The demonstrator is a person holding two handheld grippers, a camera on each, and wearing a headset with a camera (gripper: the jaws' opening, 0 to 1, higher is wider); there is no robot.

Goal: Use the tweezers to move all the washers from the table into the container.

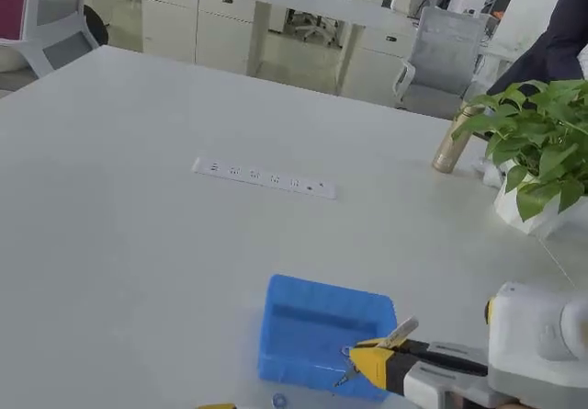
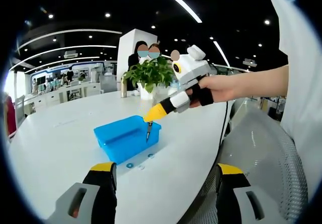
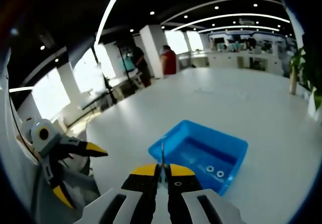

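Right gripper [image 3: 161,172] is clenched on the tweezers [image 3: 162,153], tips above the blue container [image 3: 236,148]. Two washers [image 3: 210,169] lie inside the container. Loose washers [image 2: 130,165] lie on the table [image 2: 60,133] just beside it. Left gripper [image 2: 163,169] has its jaws released and empty, near the container.

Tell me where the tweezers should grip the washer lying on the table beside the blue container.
Probably pinch the washer across its ring: one tweezers tip through the hole, the other outside the edge, coming steeply from above. It lies flat on the table, so a sideways approach would likely find little edge to catch.
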